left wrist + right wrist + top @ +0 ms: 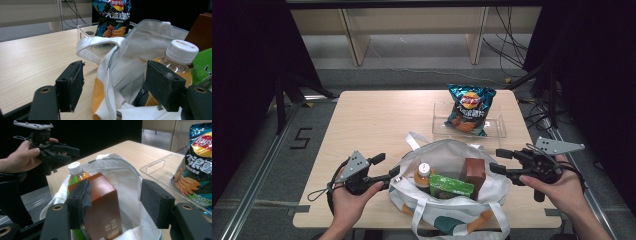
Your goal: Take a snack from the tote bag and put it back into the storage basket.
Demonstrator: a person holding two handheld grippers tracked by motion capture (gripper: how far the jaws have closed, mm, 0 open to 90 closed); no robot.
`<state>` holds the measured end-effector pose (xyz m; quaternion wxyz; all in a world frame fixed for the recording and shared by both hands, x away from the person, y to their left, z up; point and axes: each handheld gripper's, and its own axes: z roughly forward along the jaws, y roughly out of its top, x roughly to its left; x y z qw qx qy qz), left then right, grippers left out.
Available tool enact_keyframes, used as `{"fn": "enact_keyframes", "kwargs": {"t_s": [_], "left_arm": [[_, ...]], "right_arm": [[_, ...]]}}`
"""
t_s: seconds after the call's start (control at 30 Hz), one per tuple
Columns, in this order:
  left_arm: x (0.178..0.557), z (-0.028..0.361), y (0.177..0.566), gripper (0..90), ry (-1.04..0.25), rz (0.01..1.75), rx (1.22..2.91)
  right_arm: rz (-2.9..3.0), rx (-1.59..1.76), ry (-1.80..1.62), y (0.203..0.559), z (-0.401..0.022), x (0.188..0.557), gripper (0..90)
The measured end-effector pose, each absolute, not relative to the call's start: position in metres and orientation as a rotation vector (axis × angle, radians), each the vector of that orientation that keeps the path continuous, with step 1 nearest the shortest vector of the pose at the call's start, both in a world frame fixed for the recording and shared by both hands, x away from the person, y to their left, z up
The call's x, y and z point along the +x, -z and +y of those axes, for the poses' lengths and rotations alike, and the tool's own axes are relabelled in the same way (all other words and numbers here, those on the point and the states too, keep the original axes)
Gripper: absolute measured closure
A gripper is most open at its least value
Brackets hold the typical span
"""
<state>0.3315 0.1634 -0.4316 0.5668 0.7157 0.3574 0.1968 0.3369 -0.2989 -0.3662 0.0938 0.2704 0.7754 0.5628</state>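
The right tool (498, 161) has its jaws wide apart beside the right rim of the white fabric tote bag (447, 210), pads clear of the brown rectangular carton (102, 205) standing upright inside it. The left tool (389, 167) is also spread wide, its jaws either side of the bag's left rim without pressing it. The bag sits at the near edge of the pale wooden counter (372, 120). In it, beside the carton, stand an orange drink bottle with a white cap (424, 174) and a green packet (451, 186). Toward the far right corner, a blue crisp bag (469, 109) lies in a clear plastic tray (499, 127).
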Motion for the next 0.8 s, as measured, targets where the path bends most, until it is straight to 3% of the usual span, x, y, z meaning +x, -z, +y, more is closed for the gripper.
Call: {"fn": "enact_keyframes", "kwargs": {"t_s": [0.57, 0.8], "left_arm": [[0.328, 0.167, 0.428, 30.2, -0.474, 0.826, 1.672], [0.328, 0.165, 0.430, 30.1, -0.469, 0.830, 1.686]], "right_arm": [[2.428, 0.637, -1.645, 0.379, -0.278, 0.336, 29.2], [2.476, 0.628, -1.630, 0.387, -0.271, 0.345, 28.2]]}}
